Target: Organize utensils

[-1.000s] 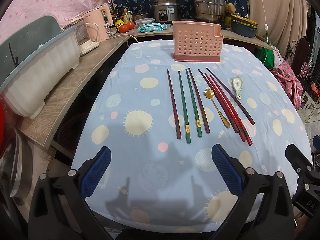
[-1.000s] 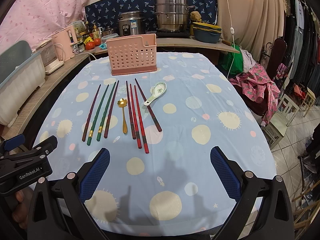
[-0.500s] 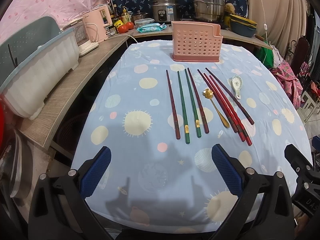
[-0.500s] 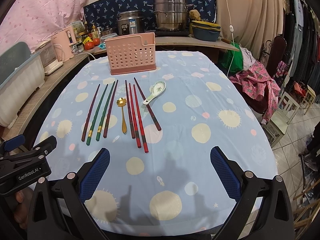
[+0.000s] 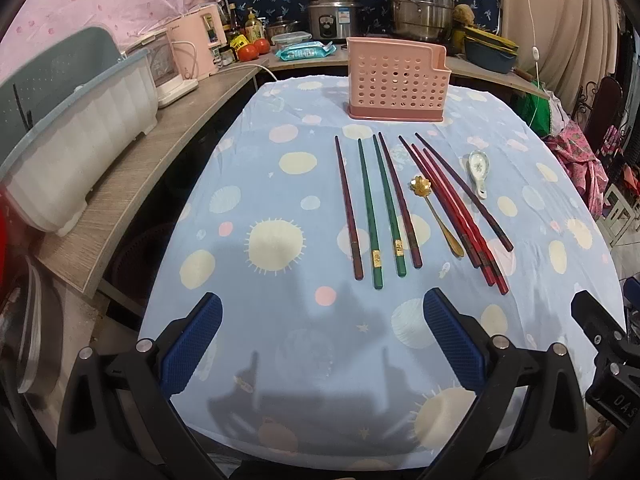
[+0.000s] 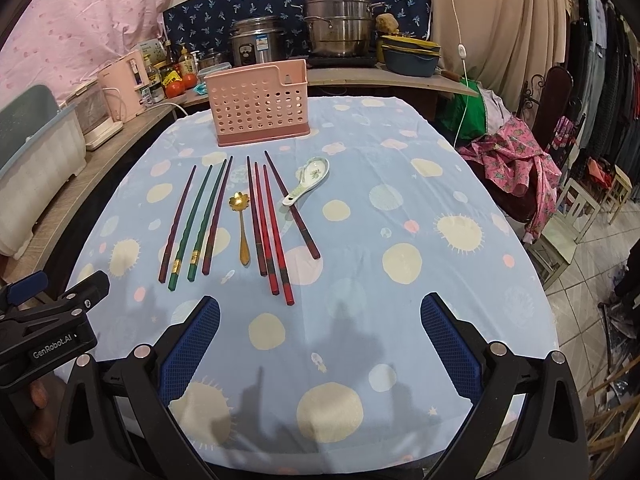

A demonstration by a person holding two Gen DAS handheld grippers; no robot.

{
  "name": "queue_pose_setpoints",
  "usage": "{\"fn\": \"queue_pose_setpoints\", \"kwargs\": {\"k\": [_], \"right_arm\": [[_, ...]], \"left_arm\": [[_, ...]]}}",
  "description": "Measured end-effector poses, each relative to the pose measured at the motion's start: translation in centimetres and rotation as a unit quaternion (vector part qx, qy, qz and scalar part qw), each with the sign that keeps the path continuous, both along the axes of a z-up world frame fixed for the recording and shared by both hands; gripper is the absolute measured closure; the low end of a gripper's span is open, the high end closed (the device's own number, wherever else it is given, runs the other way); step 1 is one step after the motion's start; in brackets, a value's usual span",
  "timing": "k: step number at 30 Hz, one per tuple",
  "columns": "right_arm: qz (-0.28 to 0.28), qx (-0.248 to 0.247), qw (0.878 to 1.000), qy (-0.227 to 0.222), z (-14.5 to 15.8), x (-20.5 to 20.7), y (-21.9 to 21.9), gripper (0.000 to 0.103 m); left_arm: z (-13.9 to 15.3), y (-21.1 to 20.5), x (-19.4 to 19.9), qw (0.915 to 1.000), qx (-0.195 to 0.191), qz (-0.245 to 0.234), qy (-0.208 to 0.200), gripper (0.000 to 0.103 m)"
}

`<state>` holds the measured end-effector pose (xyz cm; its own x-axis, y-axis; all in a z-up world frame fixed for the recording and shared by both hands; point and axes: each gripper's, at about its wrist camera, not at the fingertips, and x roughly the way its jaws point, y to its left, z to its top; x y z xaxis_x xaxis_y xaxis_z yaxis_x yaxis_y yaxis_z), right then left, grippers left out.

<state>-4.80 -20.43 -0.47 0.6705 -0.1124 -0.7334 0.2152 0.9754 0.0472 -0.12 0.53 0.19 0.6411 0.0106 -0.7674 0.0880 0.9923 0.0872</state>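
Note:
A pink perforated utensil holder (image 5: 395, 78) (image 6: 262, 103) stands empty at the far end of the table. In front of it lie several chopsticks in a row: two green ones (image 5: 386, 204) (image 6: 200, 222), dark purple ones (image 5: 348, 208) and red ones (image 5: 456, 212) (image 6: 272, 228). A gold flower spoon (image 5: 434, 212) (image 6: 241, 224) lies among them, and a white ceramic spoon (image 5: 478, 170) (image 6: 308, 180) lies to their right. My left gripper (image 5: 320, 340) and right gripper (image 6: 320, 340) are both open and empty, above the table's near edge, short of the utensils.
The table wears a blue spotted cloth (image 5: 280, 200). A wooden counter on the left holds a white bin (image 5: 76, 152) and a pink appliance (image 5: 196, 46). Steel pots (image 6: 340, 26) stand behind the holder. A chair with pink cloth (image 6: 520, 160) is on the right.
Both views shift only slightly; the grippers stay open and the utensils have not moved.

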Motion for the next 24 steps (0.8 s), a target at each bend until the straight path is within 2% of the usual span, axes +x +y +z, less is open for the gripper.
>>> {"fn": "queue_pose_setpoints", "kwargs": {"k": [10,18,24], "right_arm": [[-0.007,0.007,1.000,0.010,-1.0,1.9,-1.1,0.007],[-0.014,0.017,1.000,0.006,-1.4,5.3,-2.3,0.007],[-0.020,0.027,0.999,0.008,-2.1,9.3,-3.3,0.018]], "left_arm": [[-1.1,-0.2,2.3,0.9999,0.004,0.000,0.013,0.007],[-2.5,-0.1,4.9,0.9997,0.001,0.012,0.023,0.007],[-4.0,1.2,7.8,0.9983,-0.013,0.034,0.045,0.007]]}}
